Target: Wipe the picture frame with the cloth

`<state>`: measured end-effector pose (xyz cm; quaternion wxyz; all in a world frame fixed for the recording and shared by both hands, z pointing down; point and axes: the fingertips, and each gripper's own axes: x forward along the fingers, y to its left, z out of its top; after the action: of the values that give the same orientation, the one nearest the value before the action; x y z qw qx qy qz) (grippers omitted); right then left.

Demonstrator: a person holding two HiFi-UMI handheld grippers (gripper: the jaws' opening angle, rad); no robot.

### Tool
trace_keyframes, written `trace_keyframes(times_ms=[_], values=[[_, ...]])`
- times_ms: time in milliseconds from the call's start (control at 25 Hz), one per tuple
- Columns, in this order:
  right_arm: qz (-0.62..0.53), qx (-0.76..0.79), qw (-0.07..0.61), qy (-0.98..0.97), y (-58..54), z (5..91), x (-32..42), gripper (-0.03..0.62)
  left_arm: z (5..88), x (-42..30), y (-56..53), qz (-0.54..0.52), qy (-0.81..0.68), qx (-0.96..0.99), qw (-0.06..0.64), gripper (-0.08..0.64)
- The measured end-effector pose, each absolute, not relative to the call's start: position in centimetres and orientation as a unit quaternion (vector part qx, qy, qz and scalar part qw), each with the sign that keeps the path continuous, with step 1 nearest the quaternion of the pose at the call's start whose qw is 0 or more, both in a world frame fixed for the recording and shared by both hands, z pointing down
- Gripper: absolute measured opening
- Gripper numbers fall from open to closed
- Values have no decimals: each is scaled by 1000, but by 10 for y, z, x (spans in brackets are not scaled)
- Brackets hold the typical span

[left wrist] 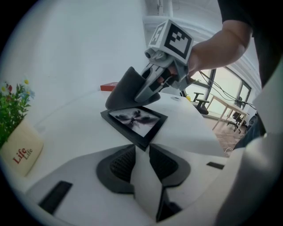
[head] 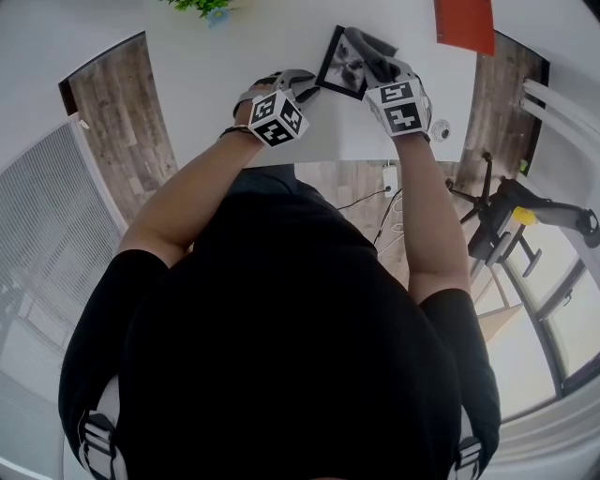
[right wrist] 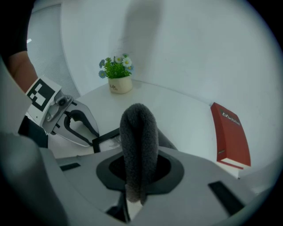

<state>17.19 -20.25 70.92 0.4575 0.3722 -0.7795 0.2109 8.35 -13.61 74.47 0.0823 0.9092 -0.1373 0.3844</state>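
A black picture frame point(head: 339, 67) point(left wrist: 135, 120) with a grey print lies flat on the white table point(head: 216, 84). My left gripper point(head: 314, 86) point(left wrist: 141, 152) is shut on the frame's near corner, the corner wedged between the two dark pads. My right gripper point(head: 375, 66) point(right wrist: 139, 173) is shut on a folded dark grey cloth point(right wrist: 139, 141) point(left wrist: 127, 90) point(head: 364, 47). The cloth's free end rests on the frame's far edge. In the right gripper view the cloth hides most of the frame point(right wrist: 107, 136); the left gripper point(right wrist: 93, 143) meets it at the left.
A small potted plant point(head: 202, 7) point(left wrist: 17, 110) point(right wrist: 117, 73) stands at the table's back left. A red book point(head: 464, 23) point(right wrist: 230, 134) point(left wrist: 108, 86) lies at the back right. The table's front edge runs just below the grippers; an office chair point(head: 497, 216) stands on the floor to the right.
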Motion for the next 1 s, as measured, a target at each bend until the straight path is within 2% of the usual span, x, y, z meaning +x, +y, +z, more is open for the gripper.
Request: trace_keyframes(times_ms=[1000], values=[[266,335,449,-784,-137,721,159,46,745,84,-137,383,-139,910,77,104]])
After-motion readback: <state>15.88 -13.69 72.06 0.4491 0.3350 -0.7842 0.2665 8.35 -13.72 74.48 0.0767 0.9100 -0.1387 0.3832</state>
